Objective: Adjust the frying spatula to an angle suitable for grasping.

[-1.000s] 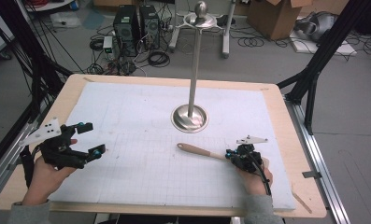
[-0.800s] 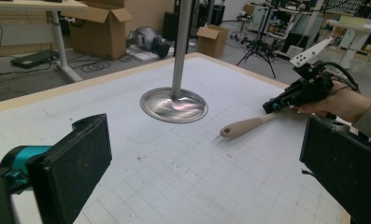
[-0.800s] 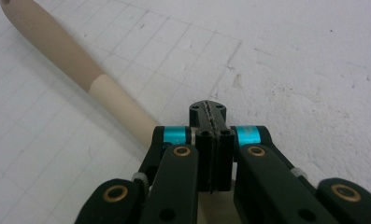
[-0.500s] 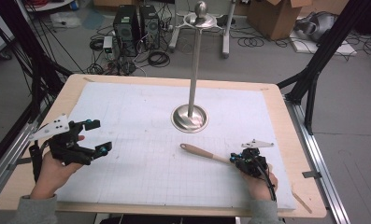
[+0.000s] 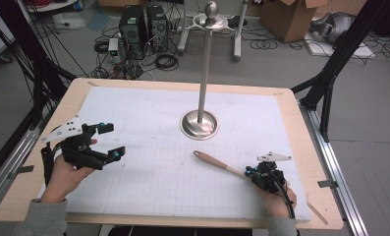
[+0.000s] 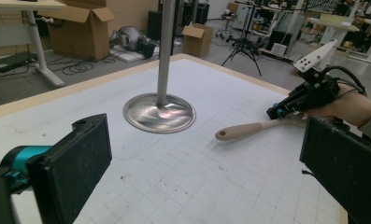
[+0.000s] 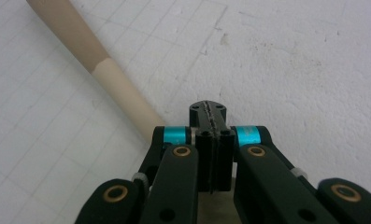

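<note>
The wooden-handled utensil (image 5: 216, 162) is clamped at its end by the right tongs (image 5: 252, 173), near the steel stand (image 5: 200, 123); left tongs (image 5: 110, 141) are spread apart. With an end grip, the handle could be swung into the stand.

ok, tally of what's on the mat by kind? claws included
Metal stand: 1
Wooden-handled utensil: 1
Claws: 2, left claw open, right claw shut, the utensil's far end hidden beneath it
Total: 4
</note>
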Available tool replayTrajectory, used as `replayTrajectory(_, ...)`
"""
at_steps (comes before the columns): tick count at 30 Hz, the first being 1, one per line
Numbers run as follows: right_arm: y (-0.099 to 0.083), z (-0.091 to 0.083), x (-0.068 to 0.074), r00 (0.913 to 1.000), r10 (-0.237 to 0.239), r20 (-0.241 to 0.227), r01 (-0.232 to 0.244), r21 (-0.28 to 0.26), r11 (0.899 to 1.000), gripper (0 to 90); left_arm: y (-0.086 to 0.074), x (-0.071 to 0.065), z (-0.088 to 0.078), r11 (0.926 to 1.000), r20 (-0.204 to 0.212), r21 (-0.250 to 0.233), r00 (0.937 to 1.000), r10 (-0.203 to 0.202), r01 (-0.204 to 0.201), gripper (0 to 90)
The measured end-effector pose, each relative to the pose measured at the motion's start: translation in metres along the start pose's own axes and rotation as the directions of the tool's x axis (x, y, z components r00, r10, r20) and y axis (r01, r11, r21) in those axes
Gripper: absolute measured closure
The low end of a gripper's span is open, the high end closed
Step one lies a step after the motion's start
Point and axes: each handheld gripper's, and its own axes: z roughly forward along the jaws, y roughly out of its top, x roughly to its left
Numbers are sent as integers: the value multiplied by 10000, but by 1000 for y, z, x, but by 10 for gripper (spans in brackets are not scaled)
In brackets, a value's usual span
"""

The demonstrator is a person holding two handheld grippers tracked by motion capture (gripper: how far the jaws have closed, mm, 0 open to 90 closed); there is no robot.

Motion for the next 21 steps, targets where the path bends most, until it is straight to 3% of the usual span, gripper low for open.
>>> replayTrajectory(11, -2, -6, 4, 10000, -39, 83, 38, 98, 9999, 900, 1, 0, 8, 10000, 145, 97, 9999, 17, -19, 27)
replayTrajectory(21, 8, -16, 8, 9998, -161, -91, 153, -805, 9966, 900, -1, 0, 4, 9999, 22, 110, 10000, 15, -15, 26)
